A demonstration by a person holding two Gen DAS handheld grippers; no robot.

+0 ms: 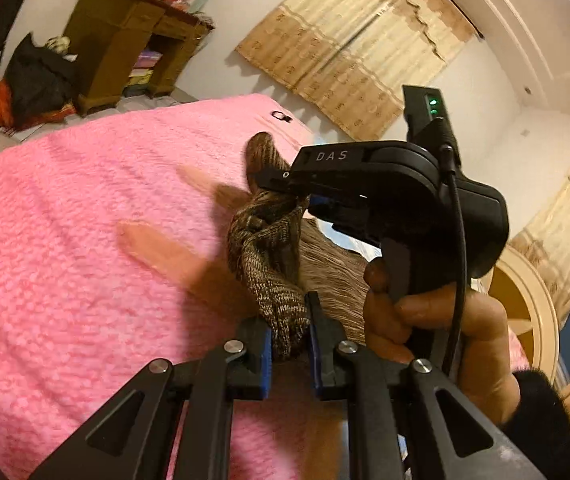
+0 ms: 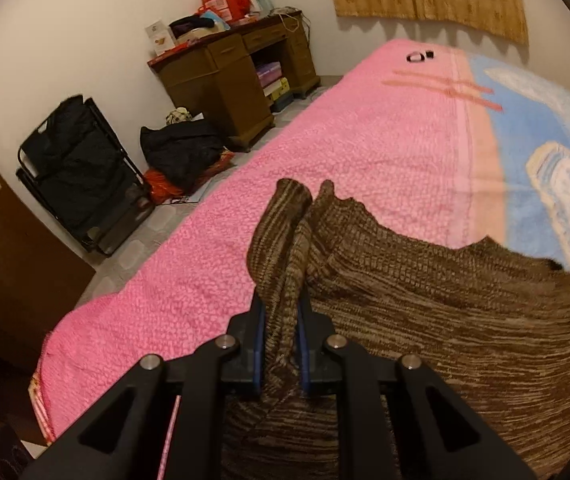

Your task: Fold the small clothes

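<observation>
Brown knit garment (image 2: 425,300) between right gripper (image 2: 281,344) jaws

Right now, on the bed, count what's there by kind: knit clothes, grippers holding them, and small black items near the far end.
Brown knit garment: 1
Grippers, left gripper and right gripper, both clamped on the knit: 2
Small black items on the pink blanket: 2
Total: 5

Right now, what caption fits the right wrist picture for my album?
Right tool pinching a brown knit over the pink blanket.
</observation>
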